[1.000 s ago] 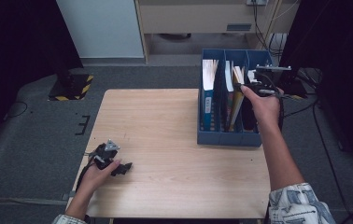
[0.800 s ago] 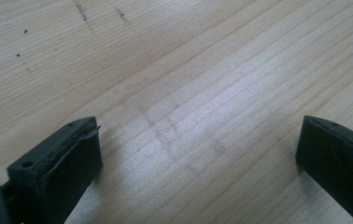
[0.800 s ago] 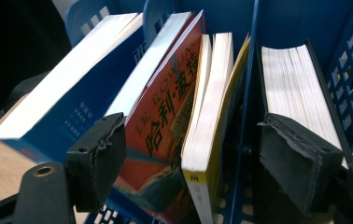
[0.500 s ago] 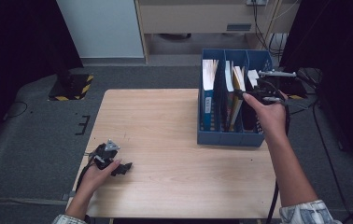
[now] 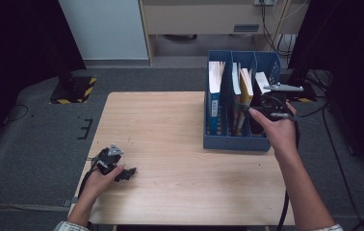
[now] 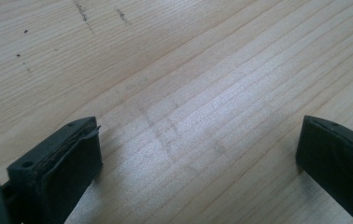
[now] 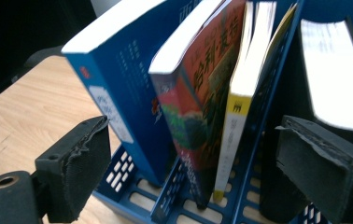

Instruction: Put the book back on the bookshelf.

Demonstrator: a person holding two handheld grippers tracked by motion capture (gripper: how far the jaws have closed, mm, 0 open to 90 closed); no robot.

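We see the right gripper (image 7: pixel 188 172) at the blue file rack (image 5: pixel 238 142), jaws just opening wide and empty before the black book (image 7: pixel 333 84); left gripper (image 6: pixel 198 158) rests wide open on the wooden table (image 5: pixel 170 125)

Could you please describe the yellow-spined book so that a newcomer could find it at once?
Look at the blue file rack on the table's right side. In its middle slot, two books stand together; the yellow-spined book is the thin one beside the thicker red book.
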